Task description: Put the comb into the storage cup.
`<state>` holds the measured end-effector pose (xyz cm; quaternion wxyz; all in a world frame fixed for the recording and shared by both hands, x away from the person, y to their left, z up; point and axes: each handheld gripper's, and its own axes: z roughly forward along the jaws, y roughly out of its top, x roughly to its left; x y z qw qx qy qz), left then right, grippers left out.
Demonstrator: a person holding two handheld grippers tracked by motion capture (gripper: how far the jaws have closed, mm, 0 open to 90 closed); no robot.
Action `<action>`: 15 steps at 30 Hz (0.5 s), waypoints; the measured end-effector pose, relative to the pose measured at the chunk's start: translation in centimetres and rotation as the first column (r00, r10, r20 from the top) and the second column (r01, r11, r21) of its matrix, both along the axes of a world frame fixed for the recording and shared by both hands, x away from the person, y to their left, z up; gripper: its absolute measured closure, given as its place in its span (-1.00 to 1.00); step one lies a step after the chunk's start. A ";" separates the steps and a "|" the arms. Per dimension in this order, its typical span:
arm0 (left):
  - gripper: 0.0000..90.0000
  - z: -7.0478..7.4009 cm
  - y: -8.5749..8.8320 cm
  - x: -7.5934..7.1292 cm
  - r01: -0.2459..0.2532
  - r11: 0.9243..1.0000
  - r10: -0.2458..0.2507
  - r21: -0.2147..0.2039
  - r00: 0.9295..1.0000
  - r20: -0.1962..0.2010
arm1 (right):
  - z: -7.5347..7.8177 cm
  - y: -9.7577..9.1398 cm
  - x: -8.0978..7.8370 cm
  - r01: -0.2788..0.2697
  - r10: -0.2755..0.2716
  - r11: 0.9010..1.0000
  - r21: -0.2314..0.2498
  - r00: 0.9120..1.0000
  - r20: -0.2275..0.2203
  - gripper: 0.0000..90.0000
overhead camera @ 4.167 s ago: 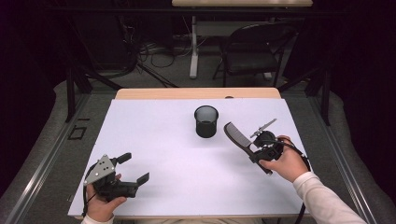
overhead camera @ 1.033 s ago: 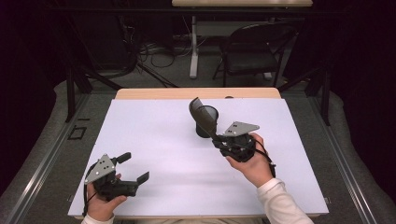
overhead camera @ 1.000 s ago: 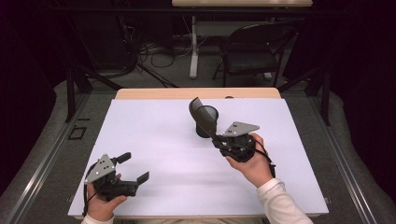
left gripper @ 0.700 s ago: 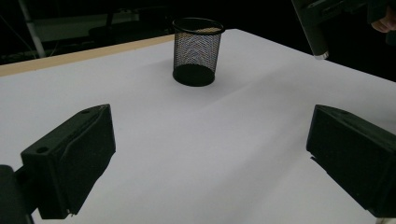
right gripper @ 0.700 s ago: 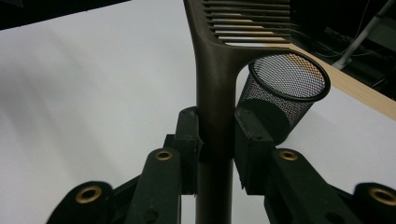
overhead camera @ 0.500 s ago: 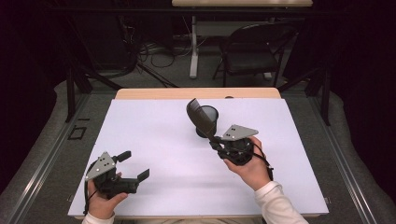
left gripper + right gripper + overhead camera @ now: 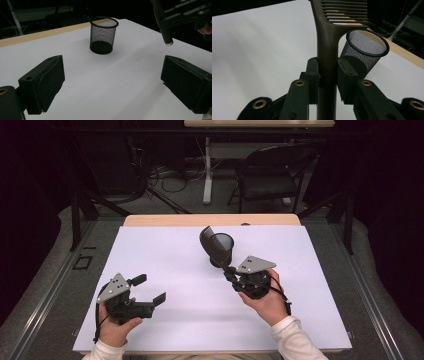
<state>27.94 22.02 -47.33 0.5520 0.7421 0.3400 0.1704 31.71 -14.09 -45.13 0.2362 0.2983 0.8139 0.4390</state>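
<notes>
A black mesh cup point(image 7: 226, 246) stands upright on the white table point(image 7: 165, 250), behind the centre. My right gripper point(image 7: 231, 276) is shut on the handle of a dark slotted spatula point(image 7: 212, 243), whose head rises tilted just left of the cup and hides part of its rim. In the right gripper view the spatula handle point(image 7: 327, 50) runs up between the pads, with the cup point(image 7: 365, 47) right behind. My left gripper point(image 7: 149, 289) is held open near the front left, nothing between its jaws. The left gripper view looks toward the cup point(image 7: 103, 35) and the spatula's handle end point(image 7: 165, 33).
A wooden strip point(image 7: 210, 220) edges the table's far side. Beyond it are a folding chair point(image 7: 272, 175), a table leg and cables on the floor. A dark rail point(image 7: 60, 285) runs along the left of the table.
Since four seconds ago my right gripper has swung the spatula from the cup's right to its left, head up. In the last second the left gripper has lifted slightly.
</notes>
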 end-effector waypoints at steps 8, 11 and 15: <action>-0.86 1.2 -1.1 1.0 0.009 1.000 -0.009 -0.002 1.000 -0.003 | -0.4 0.2 -0.2 0.005 -0.005 1.000 -0.001 1.000 0.010 0.62; -0.78 1.6 -1.4 1.2 0.004 1.000 -0.004 -0.009 1.000 0.003 | -0.5 0.3 -0.2 0.006 -0.006 1.000 0.000 1.000 0.015 0.62; -0.78 2.0 -1.7 1.6 -0.006 1.000 0.006 -0.015 1.000 -0.011 | -0.7 0.4 -0.3 0.005 -0.005 1.000 -0.003 1.000 0.022 0.62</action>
